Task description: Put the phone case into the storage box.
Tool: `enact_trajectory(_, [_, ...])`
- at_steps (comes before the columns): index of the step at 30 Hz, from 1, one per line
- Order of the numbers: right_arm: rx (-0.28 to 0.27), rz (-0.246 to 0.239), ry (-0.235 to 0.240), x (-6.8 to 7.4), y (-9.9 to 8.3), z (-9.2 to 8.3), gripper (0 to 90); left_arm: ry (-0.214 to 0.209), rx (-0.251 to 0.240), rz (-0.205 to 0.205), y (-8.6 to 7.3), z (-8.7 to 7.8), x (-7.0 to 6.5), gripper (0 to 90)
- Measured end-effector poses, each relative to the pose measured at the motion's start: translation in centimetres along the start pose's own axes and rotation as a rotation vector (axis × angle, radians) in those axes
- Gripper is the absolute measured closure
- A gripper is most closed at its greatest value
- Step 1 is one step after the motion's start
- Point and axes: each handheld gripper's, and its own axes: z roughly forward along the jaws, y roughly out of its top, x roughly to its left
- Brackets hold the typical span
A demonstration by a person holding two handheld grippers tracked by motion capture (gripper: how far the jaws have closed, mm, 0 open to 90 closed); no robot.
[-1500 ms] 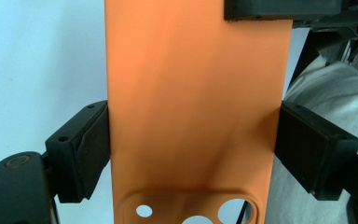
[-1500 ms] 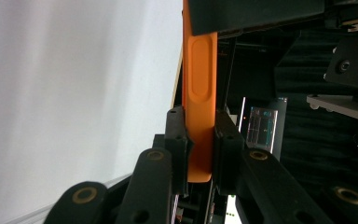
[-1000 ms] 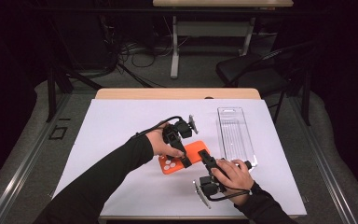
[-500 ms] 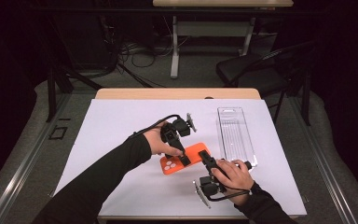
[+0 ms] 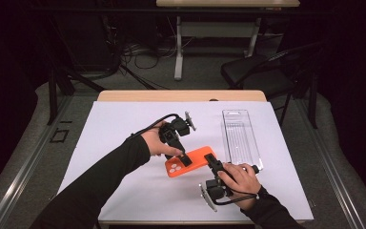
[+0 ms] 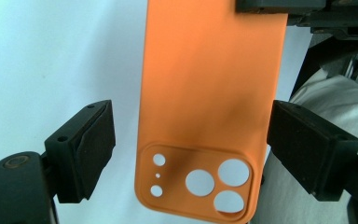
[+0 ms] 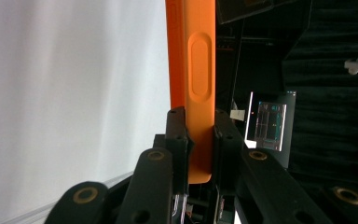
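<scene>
Phone case [image 5: 193,161] lies left of tray [image 5: 240,138] (apparently apart) on table [image 5: 124,124].

No text, label, brand or number can be read anywhere.

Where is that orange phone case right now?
In the high view the orange phone case is at the middle of the white table, left of the clear tray, pinched at one end by the right hand-held gripper, its camera-hole end between the open left hand-held gripper.
</scene>
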Motion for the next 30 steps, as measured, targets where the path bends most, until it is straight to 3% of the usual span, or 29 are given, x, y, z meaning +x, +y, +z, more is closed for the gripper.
enact_trajectory(12, [0.002, 0.043, 0.011, -0.1, -0.5, -0.1, 80.5, 0.017, -0.026, -0.027, -1.2, -1.0, 0.9, 15.8])
enact_trajectory(19, [0.006, 0.069, 0.021, 0.0, -0.8, -0.2, 80.5, 0.027, -0.07, -0.052, -2.6, -2.1, 1.7, 15.9])
enact_trajectory(30, [0.012, 0.09, 0.023, -0.2, -1.0, -0.2, 80.6, 0.06, -0.089, -0.09, -4.5, -2.9, 2.7, 15.9])
